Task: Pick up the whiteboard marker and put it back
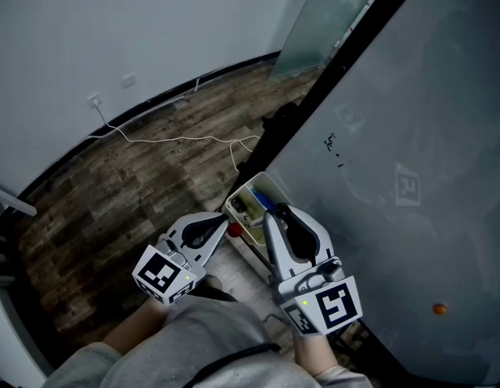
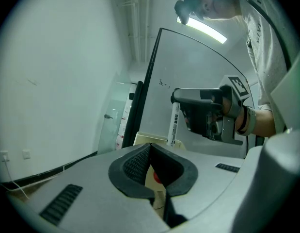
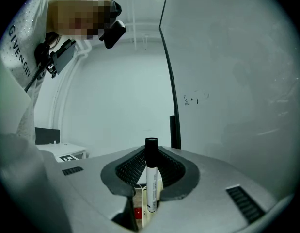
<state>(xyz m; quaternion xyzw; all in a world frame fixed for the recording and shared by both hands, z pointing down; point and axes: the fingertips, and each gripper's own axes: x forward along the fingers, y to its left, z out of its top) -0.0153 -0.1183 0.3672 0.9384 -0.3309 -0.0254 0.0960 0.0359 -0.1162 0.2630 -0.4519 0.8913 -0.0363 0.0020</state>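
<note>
The whiteboard marker (image 3: 151, 181), a white barrel with a black cap, stands upright between the pads of my right gripper (image 3: 150, 154), which is shut on it. In the left gripper view the same marker (image 2: 172, 126) hangs below the right gripper (image 2: 176, 99), just above the cream pen tray (image 2: 150, 139). In the head view the right gripper (image 1: 275, 211) is over the tray (image 1: 239, 208) at the foot of the whiteboard (image 1: 395, 176). My left gripper (image 1: 226, 227) sits beside the tray's left side, and its pads (image 2: 140, 161) meet at the tips with nothing between them.
A blue pen (image 1: 264, 200) and other small items lie in the tray, and something red (image 1: 232, 229) shows at its near edge. A white cable (image 1: 177, 140) runs over the wooden floor (image 1: 136, 192). A glass panel (image 1: 314, 23) leans at the far wall.
</note>
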